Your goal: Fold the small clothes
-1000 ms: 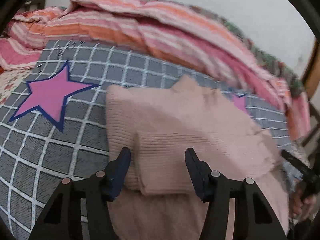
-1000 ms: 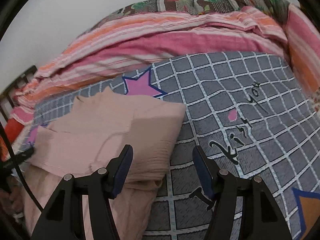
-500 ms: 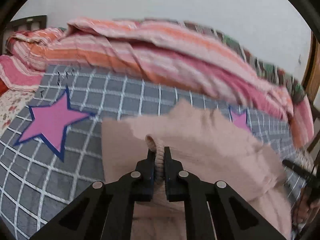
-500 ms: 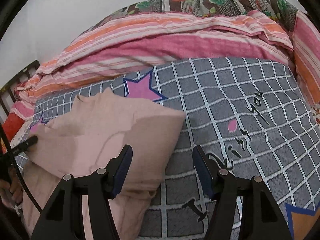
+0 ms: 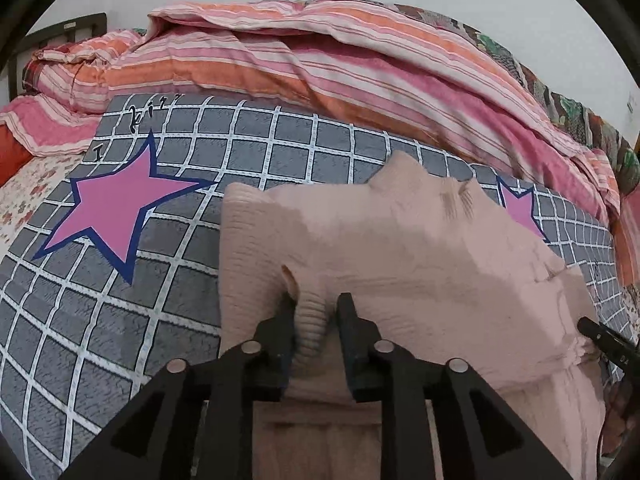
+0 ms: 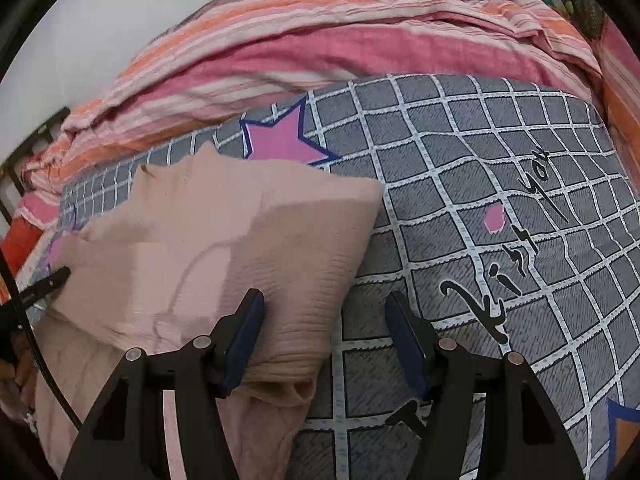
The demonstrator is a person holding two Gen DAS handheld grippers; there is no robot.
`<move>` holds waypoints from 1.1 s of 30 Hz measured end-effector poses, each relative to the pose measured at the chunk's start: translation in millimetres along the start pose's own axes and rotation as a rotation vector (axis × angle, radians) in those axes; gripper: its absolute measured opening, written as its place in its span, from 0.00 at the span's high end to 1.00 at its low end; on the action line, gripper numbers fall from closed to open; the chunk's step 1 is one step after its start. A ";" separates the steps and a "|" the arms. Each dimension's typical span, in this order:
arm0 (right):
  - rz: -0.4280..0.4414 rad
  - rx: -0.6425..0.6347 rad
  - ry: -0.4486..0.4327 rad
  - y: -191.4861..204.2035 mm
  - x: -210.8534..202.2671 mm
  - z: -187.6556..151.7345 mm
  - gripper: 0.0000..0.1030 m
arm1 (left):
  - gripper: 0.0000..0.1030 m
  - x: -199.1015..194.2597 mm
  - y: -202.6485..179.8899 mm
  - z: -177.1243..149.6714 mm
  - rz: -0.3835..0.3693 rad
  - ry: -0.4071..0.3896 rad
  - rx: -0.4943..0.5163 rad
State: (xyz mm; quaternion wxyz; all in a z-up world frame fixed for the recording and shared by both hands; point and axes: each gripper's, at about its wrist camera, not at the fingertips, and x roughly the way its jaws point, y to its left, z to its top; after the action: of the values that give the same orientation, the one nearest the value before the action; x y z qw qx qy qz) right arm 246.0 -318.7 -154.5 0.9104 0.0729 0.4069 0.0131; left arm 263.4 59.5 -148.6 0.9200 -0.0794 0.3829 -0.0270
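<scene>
A pale pink ribbed sweater [image 5: 400,260] lies partly folded on the bed, and it also shows at the left of the right wrist view [image 6: 220,240]. My left gripper [image 5: 316,312] straddles a raised ribbed fold of it. Its jaws are opening: the fold still stands between them, against the left pad with a small gap at the right pad. My right gripper [image 6: 324,312] is open at the sweater's right edge, its left finger over the knit and its right finger over the sheet. Nothing is gripped. Each gripper's tip shows at the edge of the other's view.
The sweater rests on a grey checked sheet [image 5: 120,320] with pink stars [image 5: 116,208] and black lettering [image 6: 508,260]. A bunched pink and orange striped quilt [image 5: 320,60] runs along the far side. A dark bed frame [image 5: 60,32] stands at the far left.
My left jaws closed on a ribbed fold of the sweater and pulled it up, and now they have parted again. My right gripper has sunk slightly toward the sweater's edge, still open.
</scene>
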 end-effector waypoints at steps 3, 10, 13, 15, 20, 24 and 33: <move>-0.014 -0.043 -0.004 6.8 -0.9 -1.6 0.41 | 0.72 -4.1 -2.2 -4.0 0.006 -0.012 0.016; -0.017 -0.043 -0.005 7.3 -1.2 -2.9 0.41 | 0.70 -8.2 4.2 -8.6 -0.025 -0.016 -0.016; -0.022 -0.049 -0.006 7.9 -2.0 -3.4 0.41 | 0.70 -10.1 3.1 -11.4 -0.024 -0.018 -0.010; -0.020 -0.053 -0.006 8.4 -2.0 -3.7 0.41 | 0.69 -10.5 1.9 -12.9 -0.024 -0.012 -0.002; -0.030 -0.076 -0.013 11.5 -3.1 -4.1 0.41 | 0.57 -11.9 -3.2 -14.8 -0.042 -0.003 0.039; -0.042 -0.109 -0.029 16.9 -5.0 -5.1 0.41 | 0.53 -12.8 -8.6 -16.1 -0.026 -0.006 0.068; -0.030 -0.115 -0.034 17.0 -5.4 -6.1 0.41 | 0.47 -13.9 -7.6 -17.1 -0.037 -0.007 0.072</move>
State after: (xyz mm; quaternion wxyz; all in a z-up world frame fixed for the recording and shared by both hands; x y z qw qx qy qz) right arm 238.5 -301.6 -152.2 0.9199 0.0144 0.3912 0.0217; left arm 241.6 51.4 -149.5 0.9229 -0.0533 0.3769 -0.0577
